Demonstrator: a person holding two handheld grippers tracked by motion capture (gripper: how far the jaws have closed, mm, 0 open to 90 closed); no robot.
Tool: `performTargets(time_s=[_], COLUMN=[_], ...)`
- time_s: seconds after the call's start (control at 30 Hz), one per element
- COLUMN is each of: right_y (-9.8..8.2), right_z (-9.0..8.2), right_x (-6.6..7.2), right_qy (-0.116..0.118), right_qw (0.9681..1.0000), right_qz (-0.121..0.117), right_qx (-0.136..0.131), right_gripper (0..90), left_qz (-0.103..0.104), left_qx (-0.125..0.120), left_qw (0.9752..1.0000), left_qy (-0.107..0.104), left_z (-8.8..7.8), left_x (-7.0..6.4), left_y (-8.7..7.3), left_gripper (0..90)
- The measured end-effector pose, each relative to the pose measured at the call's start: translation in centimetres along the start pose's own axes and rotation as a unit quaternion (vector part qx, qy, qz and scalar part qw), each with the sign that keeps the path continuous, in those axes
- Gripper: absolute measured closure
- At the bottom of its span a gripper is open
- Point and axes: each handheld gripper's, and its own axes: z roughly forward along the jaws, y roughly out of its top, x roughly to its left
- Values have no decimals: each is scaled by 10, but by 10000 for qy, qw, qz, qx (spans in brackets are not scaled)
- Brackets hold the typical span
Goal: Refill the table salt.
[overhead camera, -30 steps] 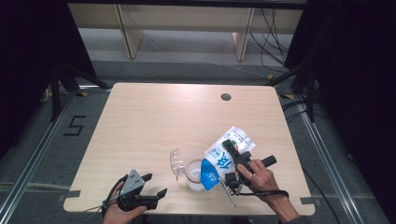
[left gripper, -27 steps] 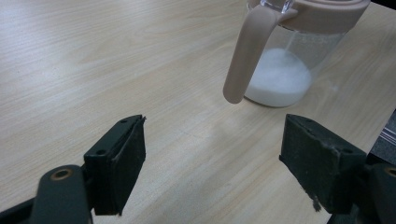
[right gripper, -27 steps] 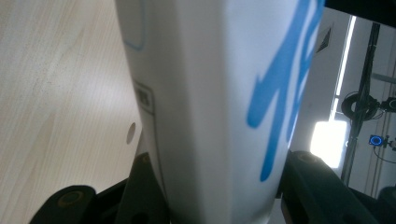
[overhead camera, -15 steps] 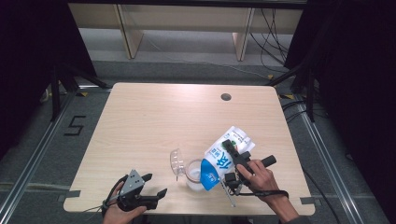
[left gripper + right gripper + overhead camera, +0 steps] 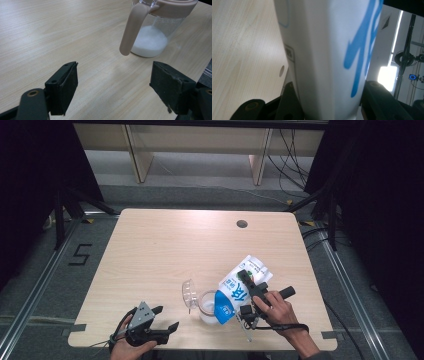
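While the right hand-held gripper [image 5: 248,296] pinches the white-and-blue pouch [image 5: 240,289] across its body, nothing has shifted against the frames of the last second: pouch, pitcher and both hands sit as they did. The pour, in my judgement, is being held steady rather than begun or ended. The pouch lies tilted over the clear pitcher [image 5: 206,306] near the tabletop's [image 5: 165,250] front edge, its long axis running diagonally, lower end down-left at the pitcher's mouth. White powder already lies in the pitcher. The left hand-held gripper [image 5: 165,319] rests spread and empty, jaws toward the pitcher's handle [image 5: 130,31].
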Motion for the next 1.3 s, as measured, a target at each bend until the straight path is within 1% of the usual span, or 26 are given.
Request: performTargets(time_s=[0.17, 0.2, 0.23, 0.3, 0.33, 0.37, 0.57, 0.6, 0.63, 0.67, 1.0, 1.07, 1.3], right_y=[-1, 0, 0, 0, 0, 0, 0, 0, 0, 0, 0, 0, -1], right_z=[0, 0, 0, 0, 0, 0, 1, 1, 0, 1, 1, 0, 0], right_x=[0, -3, -1, -1, -1, -2, -2, -2, 0, -2, -3, -1, -2], right_qy=[-53, -80, -14, -14, -12, -76, -68, -66, -30, -78, -83, -18, -30], right_qw=[10000, 9999, 10000, 10000, 10000, 9999, 9999, 9999, 10000, 9999, 9999, 10000, 10000], right_qz=[16, -136, -36, -32, -40, -139, -140, -121, 18, -134, -142, -27, -41], right_qx=[-27, -46, 27, 21, 17, -51, -41, -32, 18, -42, -38, 45, 47], right_gripper=[661, 661, 662, 662, 663, 663, 667, 667, 668, 669, 675, 677, 678], left_qz=[-9, -14, -34, -9, -11, -9, -34, -35, -6, 11, 5, 42, 33], left_qx=[-5, -6, -24, -3, -6, -3, -26, -26, 0, 15, 8, 42, 37], left_qw=[10000, 10000, 10000, 10000, 10000, 10000, 10000, 10000, 10000, 10000, 10000, 10000, 10000], left_qy=[-2, -2, -4, -3, -5, -3, -5, -6, -4, 0, -1, -2, -11], left_z=[0, 0, 0, 0, 0, 0, 0, 0, 0, 0, 0, -1, -1], left_x=[0, 0, 0, 0, 0, 0, 0, 0, 0, 1, 0, 1, 1], left_y=[0, 0, 0, 0, 0, 0, 0, 0, 0, 0, 0, 0, 0], left_gripper=[217, 217, 217, 217, 217, 217, 217, 217, 217, 217, 217, 217, 217])
